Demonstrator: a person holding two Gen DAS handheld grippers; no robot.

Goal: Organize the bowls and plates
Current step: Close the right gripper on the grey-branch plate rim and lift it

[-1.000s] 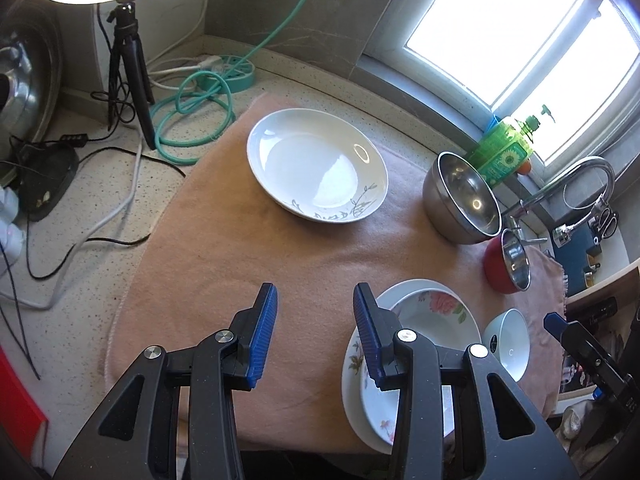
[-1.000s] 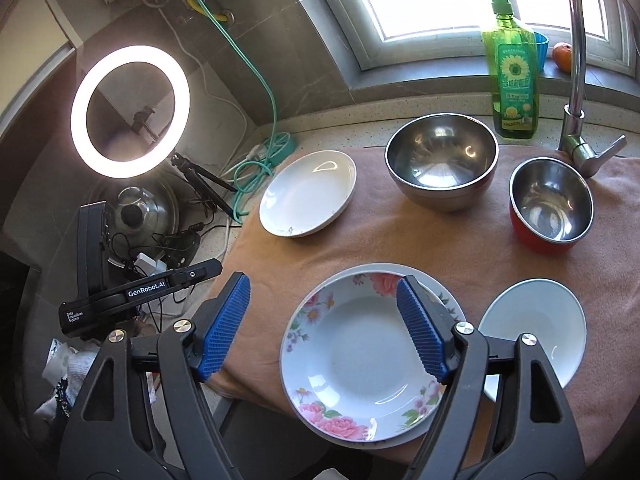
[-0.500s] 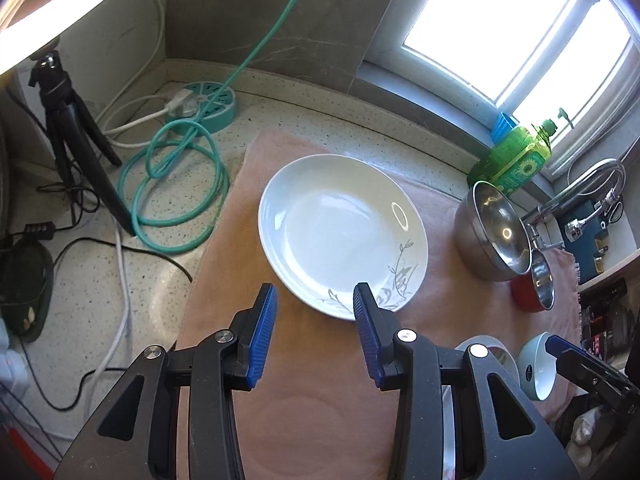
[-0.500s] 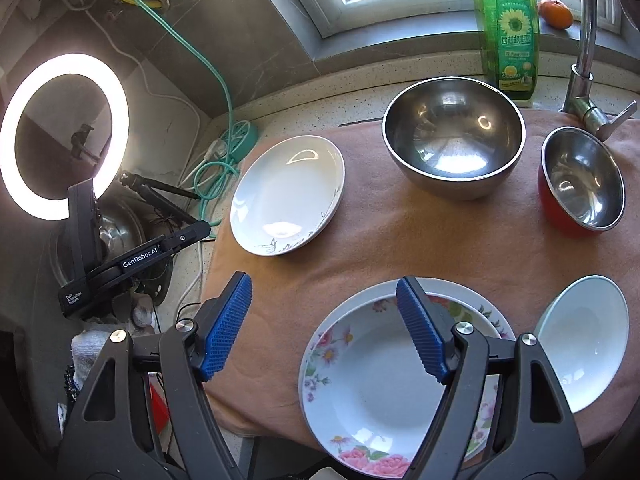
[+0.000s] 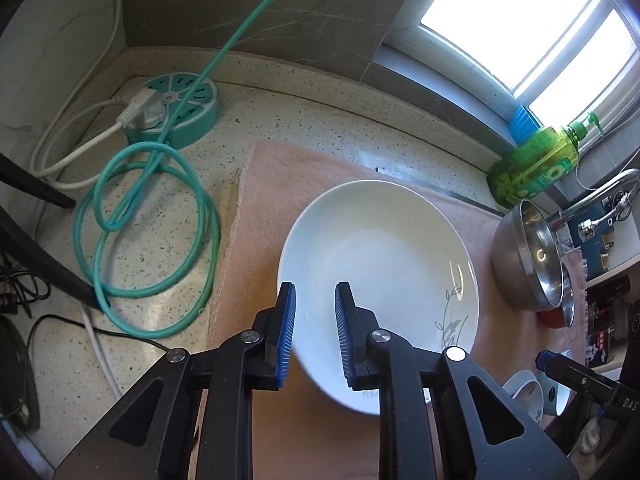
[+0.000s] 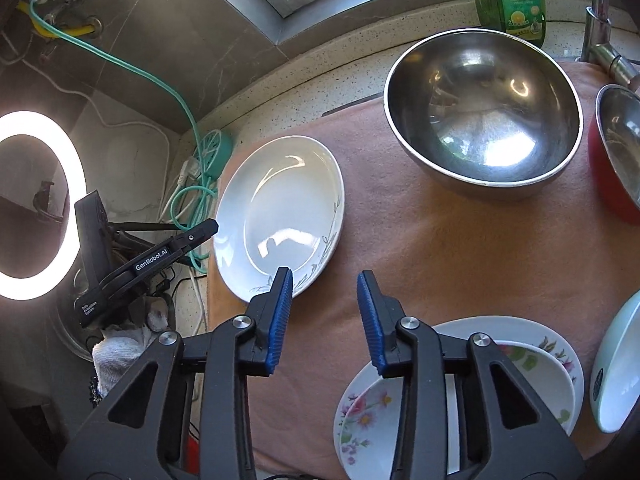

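Note:
A white plate with a grey leaf pattern (image 5: 380, 272) lies on the pink cloth (image 5: 272, 184); it also shows in the right wrist view (image 6: 280, 216). My left gripper (image 5: 315, 320) is open, its blue pads straddling the plate's near left rim. My right gripper (image 6: 325, 312) is open and empty above the cloth, just right of that plate. Two stacked floral plates (image 6: 520, 364) lie at the near right. A large steel bowl (image 6: 480, 112), a red steel-lined bowl (image 6: 616, 152) and a pale green bowl (image 6: 616, 376) stand on the cloth.
A green soap bottle (image 5: 536, 168) stands by the window and a tap (image 5: 600, 196) beside it. A teal power hub (image 5: 176, 108) and coiled teal cable (image 5: 148, 240) lie left of the cloth. A ring light (image 6: 36, 204) glows far left.
My left gripper has moved forward from the floral plates to the white plate, and its pads now straddle the rim. My right gripper has moved forward and left, and its jaws have narrowed.

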